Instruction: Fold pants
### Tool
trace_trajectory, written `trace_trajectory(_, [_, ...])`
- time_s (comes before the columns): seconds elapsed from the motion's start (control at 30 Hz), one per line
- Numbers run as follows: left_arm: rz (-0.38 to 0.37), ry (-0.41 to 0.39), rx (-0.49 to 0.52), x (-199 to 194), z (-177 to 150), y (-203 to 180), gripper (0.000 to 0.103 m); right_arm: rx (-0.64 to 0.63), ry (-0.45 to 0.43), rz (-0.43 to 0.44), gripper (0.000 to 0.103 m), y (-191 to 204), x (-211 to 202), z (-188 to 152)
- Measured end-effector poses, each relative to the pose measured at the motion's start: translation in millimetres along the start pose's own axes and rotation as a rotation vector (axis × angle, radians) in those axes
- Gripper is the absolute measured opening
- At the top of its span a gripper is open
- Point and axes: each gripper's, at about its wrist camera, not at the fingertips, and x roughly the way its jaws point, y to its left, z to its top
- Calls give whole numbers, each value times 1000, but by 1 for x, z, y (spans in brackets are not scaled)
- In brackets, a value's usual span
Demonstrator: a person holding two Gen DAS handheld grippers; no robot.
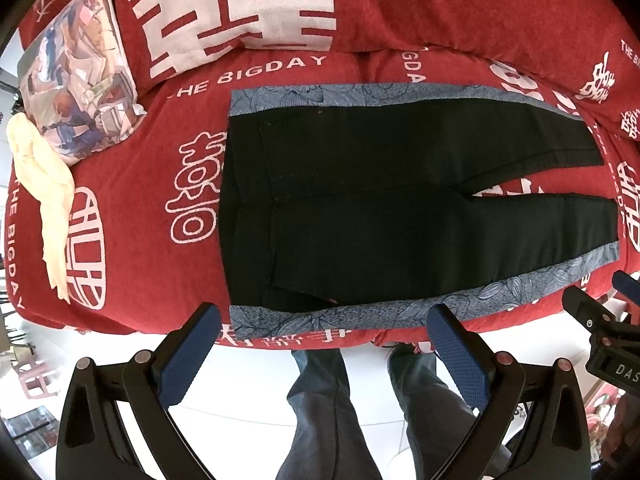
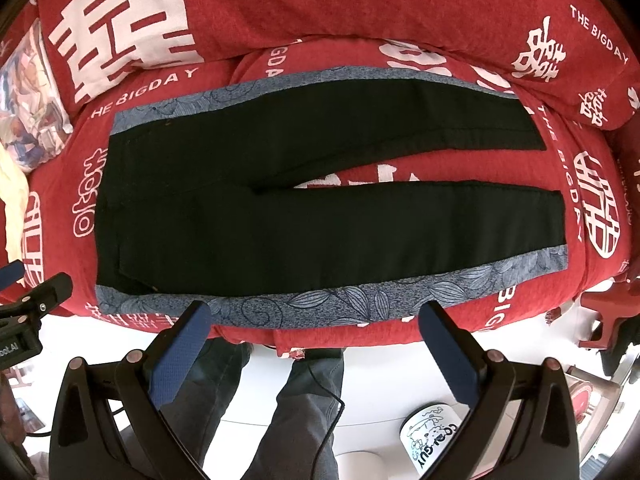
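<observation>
Left gripper [image 1: 324, 326]: fingers spread wide, nothing held.
Right gripper [image 2: 314, 324]: fingers spread wide, nothing held.
Pants [image 1: 360, 200]: laid flat on red bed [image 1: 132, 184].
Left view only: yellow cloth [image 1: 44, 196].
Right view only: mug [image 2: 430, 436].

A bed fills the view, spread with a red cover [image 1: 132, 216] printed in white characters — a red pillow [image 1: 240, 12] at twelve o'clock, a picture cushion [image 1: 80, 80] at ten. White floor [image 1: 248, 384] shows at six o'clock — evenly lit.
</observation>
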Motion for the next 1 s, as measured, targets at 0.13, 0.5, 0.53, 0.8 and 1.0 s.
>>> trace_trajectory(0.13, [3, 2, -3, 0, 0, 1, 103, -3, -1, 0, 103, 1, 0, 0])
trace_trajectory(0.5, [18, -2, -4, -2, -1, 1, 103, -2, -3, -2, 103, 1, -1, 0])
trace_trajectory(0.53, [18, -3, -4, -2, -1, 1, 103, -1, -3, -1, 103, 1, -1, 0])
trace_trajectory(0.8, [49, -8, 7, -4, 0, 0, 103, 4, -1, 0, 103, 0, -2, -1])
trace_trajectory(1.0, [47, -3, 7, -4, -1, -1, 103, 6, -2, 3, 103, -1, -1, -2])
